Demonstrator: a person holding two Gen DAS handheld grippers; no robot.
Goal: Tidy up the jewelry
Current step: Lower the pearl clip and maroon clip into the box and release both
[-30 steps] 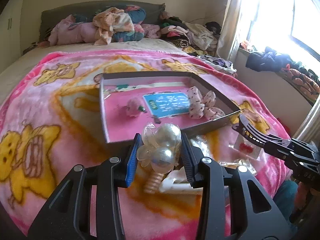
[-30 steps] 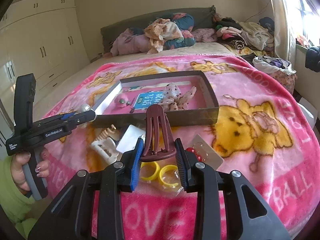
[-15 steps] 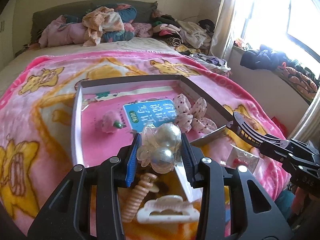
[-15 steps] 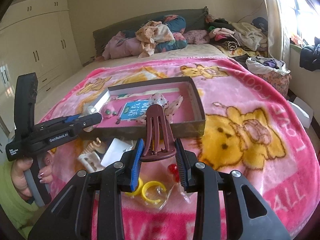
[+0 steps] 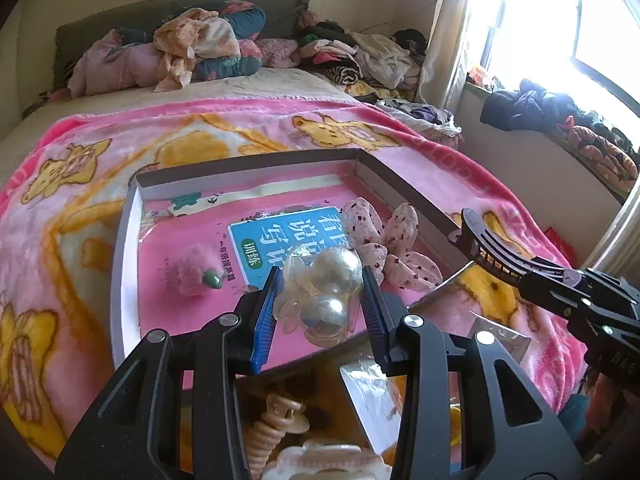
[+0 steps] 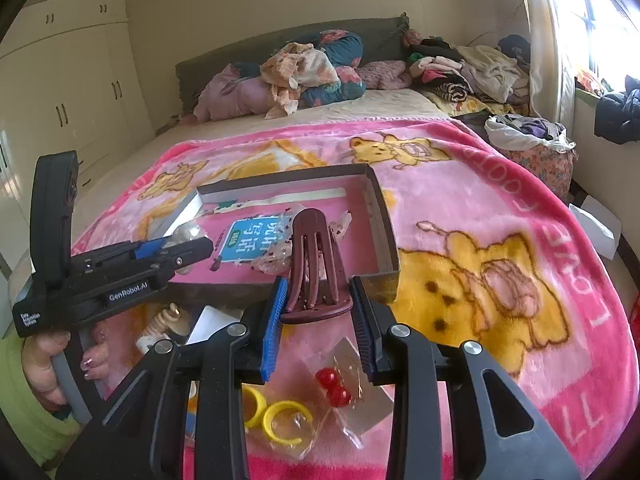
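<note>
1. Box on the pink blanket holds a blue card, a pink pompom and spotted bows.
2. Left gripper clamps a pearl clip over the box's near edge.
3. Right gripper clamps a maroon claw clip; only its view shows yellow rings and red beads near.

A booklet lies in the box, on the blanket.

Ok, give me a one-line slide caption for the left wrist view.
Left tool holds a pearl clip over the box, while the right tool brings in a maroon clip.
</note>
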